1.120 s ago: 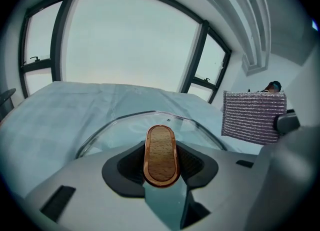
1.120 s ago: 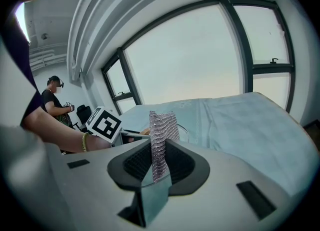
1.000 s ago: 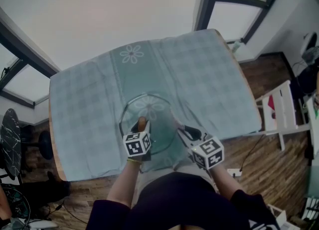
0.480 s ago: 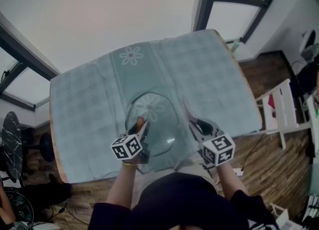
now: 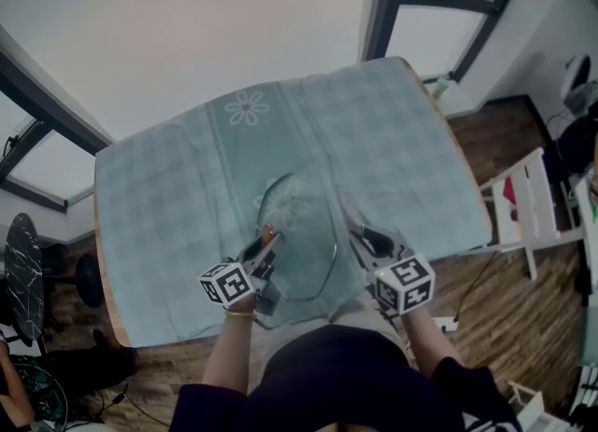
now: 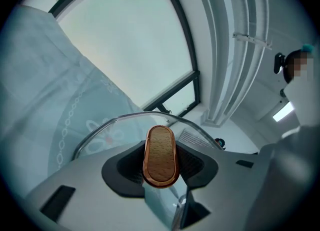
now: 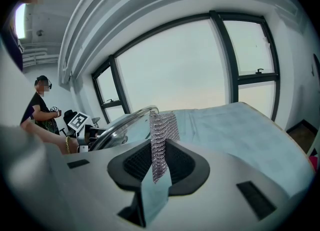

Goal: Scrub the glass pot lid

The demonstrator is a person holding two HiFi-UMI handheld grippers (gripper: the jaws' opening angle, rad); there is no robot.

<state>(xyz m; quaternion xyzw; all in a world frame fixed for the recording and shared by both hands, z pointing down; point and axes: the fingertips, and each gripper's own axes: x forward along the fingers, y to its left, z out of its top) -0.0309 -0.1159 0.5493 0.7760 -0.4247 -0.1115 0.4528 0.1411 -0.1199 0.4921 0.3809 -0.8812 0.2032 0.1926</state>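
Left gripper (image 5: 263, 250) clamps lid (image 5: 301, 224) knob (image 6: 161, 154) — right gripper (image 5: 359, 233) pinches mesh scrubber (image 7: 161, 130).

Held tilted up, the glass lid (image 5: 301, 238) fills the gap between the left gripper (image 5: 265, 245) and the right gripper (image 5: 355, 229) near the front edge of the cloth-covered table (image 5: 374, 131). Beyond the lid, the cloth lies bare to the far edge and out to both sides. A white chair (image 5: 523, 201) stands near the table's right side.

Glass pot lid (image 5: 299, 234), wooden knob (image 6: 161, 155), tilted steeply, mesh scrubber (image 7: 162, 135) alongside
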